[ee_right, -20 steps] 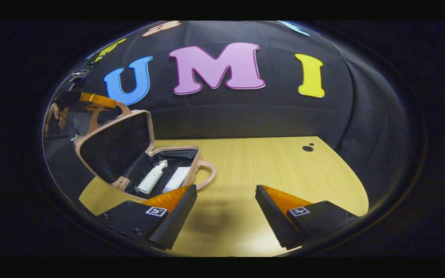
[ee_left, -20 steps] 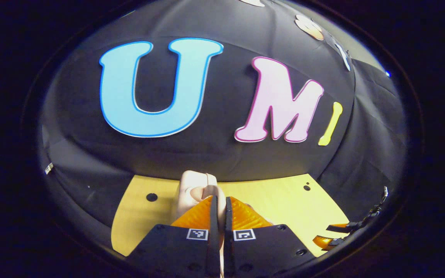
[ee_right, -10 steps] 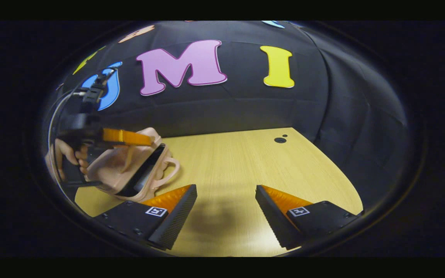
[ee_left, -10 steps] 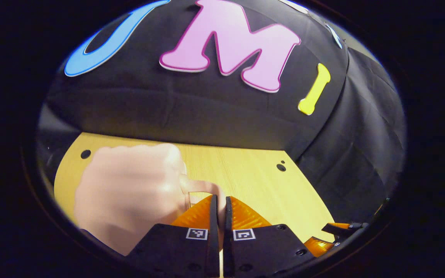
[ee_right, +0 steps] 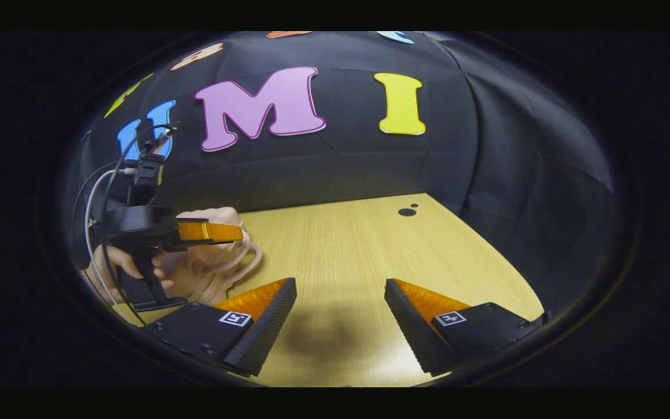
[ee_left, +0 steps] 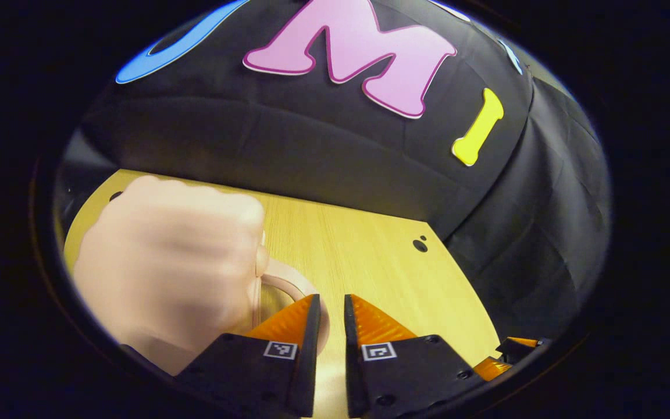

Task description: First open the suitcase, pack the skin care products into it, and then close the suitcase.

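Note:
The pale pink suitcase (ee_left: 166, 262) lies closed on the wooden table (ee_left: 358, 256), blurred and close at the left of the left gripper view. Its looped handle (ee_left: 288, 279) curves in front of my left gripper (ee_left: 329, 308), whose fingers stand a narrow gap apart and do not press on it. In the right gripper view the suitcase (ee_right: 207, 273) sits at the far left with its handle (ee_right: 248, 262) sticking out, and the left gripper (ee_right: 236, 231) hovers just above it. My right gripper (ee_right: 341, 291) is wide open over bare table. The skin care products are hidden.
A person's hand (ee_right: 111, 262) holds the left gripper, with cables rising behind it. The table (ee_right: 358, 244) has small holes (ee_right: 407, 211) near its far right corner. The black cloth wall closes in the back and right. A bit of the right gripper (ee_left: 515, 349) shows at the lower right.
The lid came down and the suitcase is now closed. My left gripper, shut on the handle before, has parted its fingers. The right gripper stayed open and turned slightly right.

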`<action>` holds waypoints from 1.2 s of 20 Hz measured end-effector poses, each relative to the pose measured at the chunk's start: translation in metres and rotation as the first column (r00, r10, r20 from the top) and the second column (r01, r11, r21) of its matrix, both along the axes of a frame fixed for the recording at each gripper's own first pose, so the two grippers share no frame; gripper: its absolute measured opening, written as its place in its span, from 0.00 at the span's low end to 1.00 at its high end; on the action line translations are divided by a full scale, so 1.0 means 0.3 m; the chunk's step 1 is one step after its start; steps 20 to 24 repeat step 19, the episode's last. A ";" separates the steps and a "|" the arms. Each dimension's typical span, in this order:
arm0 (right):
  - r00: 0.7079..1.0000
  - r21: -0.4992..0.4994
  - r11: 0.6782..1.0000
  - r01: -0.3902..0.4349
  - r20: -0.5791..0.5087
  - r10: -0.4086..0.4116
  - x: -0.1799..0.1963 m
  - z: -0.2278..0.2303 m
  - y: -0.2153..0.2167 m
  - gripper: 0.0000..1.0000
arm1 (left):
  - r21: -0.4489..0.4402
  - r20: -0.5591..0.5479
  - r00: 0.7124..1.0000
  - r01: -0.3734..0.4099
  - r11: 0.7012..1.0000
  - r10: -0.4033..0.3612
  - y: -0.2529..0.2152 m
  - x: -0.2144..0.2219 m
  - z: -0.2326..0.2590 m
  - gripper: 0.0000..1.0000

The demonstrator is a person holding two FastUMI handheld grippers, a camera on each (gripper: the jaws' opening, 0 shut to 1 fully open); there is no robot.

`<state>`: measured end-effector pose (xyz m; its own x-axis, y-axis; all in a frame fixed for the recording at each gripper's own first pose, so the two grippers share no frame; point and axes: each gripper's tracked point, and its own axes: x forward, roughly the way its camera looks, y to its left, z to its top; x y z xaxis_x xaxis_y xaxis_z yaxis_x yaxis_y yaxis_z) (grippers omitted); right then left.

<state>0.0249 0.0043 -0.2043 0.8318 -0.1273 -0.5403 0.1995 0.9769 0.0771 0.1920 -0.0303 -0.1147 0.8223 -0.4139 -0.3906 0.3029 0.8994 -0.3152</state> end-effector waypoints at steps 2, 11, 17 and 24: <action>1.000 -0.013 1.000 0.004 0.020 -0.004 -0.015 0.048 0.012 0.98 | -0.009 0.076 0.997 0.007 1.000 -0.006 0.046 -0.102 0.113 0.60; 0.972 -0.057 0.998 -0.010 0.235 0.023 -0.110 0.461 0.188 0.98 | 0.058 0.431 0.896 -0.145 0.988 0.106 0.396 -0.565 0.532 0.94; 0.951 -0.020 0.999 -0.036 0.308 0.041 -0.255 0.587 0.290 0.97 | 0.046 0.467 0.869 -0.209 0.977 0.164 0.514 -0.785 0.581 0.95; 0.949 -0.027 0.998 -0.056 0.309 0.061 -0.282 0.604 0.298 0.97 | 0.042 0.474 0.863 -0.220 0.975 0.174 0.524 -0.813 0.590 0.95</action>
